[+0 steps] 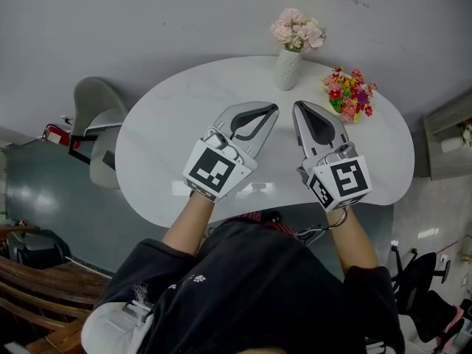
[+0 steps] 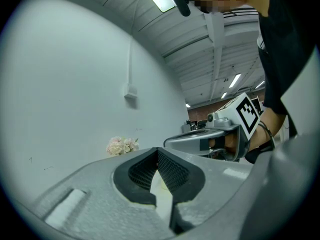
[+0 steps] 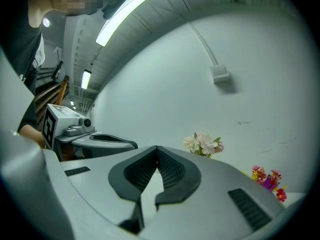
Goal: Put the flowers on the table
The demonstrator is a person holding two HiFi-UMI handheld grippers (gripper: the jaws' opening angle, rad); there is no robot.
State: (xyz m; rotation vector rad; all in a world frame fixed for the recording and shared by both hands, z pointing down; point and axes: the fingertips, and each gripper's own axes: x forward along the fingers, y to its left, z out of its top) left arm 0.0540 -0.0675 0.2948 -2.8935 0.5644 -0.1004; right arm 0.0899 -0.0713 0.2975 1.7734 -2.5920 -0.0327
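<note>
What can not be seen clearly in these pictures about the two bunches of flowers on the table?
- Left gripper view: the left tool hides the vase under the pink flowers.
- Right gripper view: the right tool hides what holds either bunch.
- Head view: the colourful flowers mostly cover what holds them.

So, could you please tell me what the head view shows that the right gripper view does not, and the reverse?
Only the head view shows the white ribbed vase and the grey moulded chair. Only the right gripper view shows the long ceiling light strip and the small white wall box. Both show the pale pink flower bunch, the red, yellow and pink flower bunch, and the left gripper and right gripper, each with its jaws together on nothing.
</note>
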